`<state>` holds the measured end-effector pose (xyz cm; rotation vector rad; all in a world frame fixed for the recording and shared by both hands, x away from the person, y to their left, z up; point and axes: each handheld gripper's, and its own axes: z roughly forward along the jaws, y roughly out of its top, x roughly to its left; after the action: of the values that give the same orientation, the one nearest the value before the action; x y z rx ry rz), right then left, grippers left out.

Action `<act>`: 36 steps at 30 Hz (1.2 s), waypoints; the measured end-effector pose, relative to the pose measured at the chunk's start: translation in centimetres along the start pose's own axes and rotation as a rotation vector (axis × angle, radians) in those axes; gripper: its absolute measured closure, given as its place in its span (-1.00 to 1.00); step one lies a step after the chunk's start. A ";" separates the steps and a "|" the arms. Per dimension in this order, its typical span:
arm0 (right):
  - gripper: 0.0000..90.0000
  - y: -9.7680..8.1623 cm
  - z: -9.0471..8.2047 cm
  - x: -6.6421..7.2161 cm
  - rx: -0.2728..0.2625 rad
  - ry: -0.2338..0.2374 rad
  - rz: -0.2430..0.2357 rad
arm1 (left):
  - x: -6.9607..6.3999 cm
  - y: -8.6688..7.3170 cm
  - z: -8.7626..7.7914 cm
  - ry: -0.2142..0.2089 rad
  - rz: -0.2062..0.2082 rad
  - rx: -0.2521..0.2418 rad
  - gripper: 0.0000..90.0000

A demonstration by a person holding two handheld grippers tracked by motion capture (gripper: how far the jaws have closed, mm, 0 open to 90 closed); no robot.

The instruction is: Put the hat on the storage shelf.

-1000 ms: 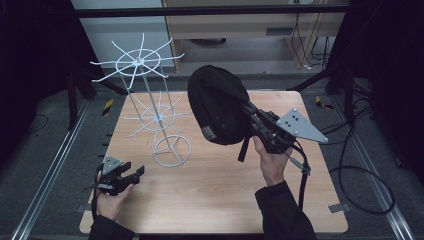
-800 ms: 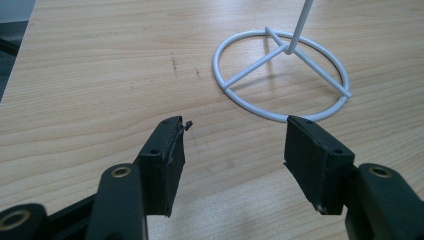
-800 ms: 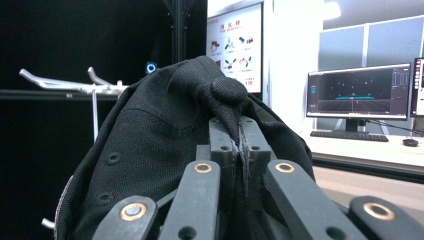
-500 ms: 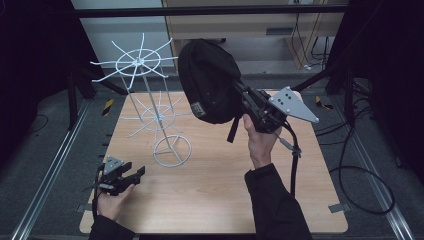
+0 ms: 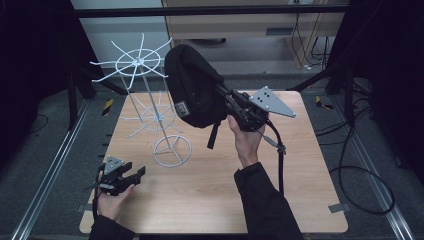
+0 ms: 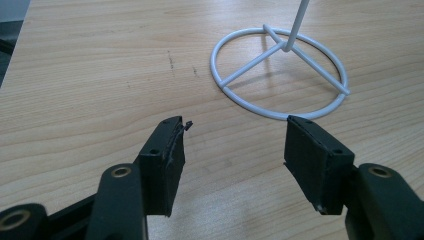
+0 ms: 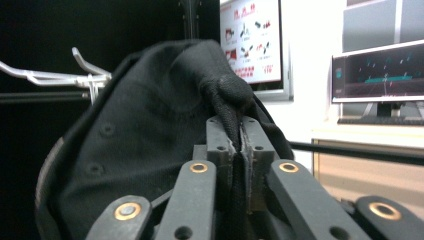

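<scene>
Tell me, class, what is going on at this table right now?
A person works with a gripper in each hand. The right gripper is clamped on the fabric of a black cap and holds it up in the air beside the top spokes of a white wire rack that stands on the wooden table. The cap is not yet hung on the rack. The left gripper rests low near the table's front left corner, jaws open and empty, pointing towards the rack's ring base.

My right gripper (image 5: 227,97) is raised, pointing toward 10 o'clock, jaws clamped on a black fabric cap (image 5: 192,90). My left gripper (image 5: 131,175) rests low at 7 o'clock, jaws parted.
</scene>
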<state>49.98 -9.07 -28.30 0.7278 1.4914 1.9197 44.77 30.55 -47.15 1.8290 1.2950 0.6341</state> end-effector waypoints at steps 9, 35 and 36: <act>0.76 -2.5 0.1 -0.3 0.118 0.022 0.018 | -0.1 0.0 0.1 0.000 0.007 0.005 -0.10; 0.11 -2.6 -0.1 -0.7 0.231 -0.015 0.001 | -0.1 -0.1 0.2 0.000 0.010 0.013 -0.11; 0.05 -2.5 -0.3 -0.7 0.238 -0.013 0.003 | -0.1 -0.1 0.2 0.001 0.009 0.011 -0.11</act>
<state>50.53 -9.34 -30.88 0.8453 1.7305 1.7534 44.87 30.44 -47.30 1.8448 1.2942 0.6342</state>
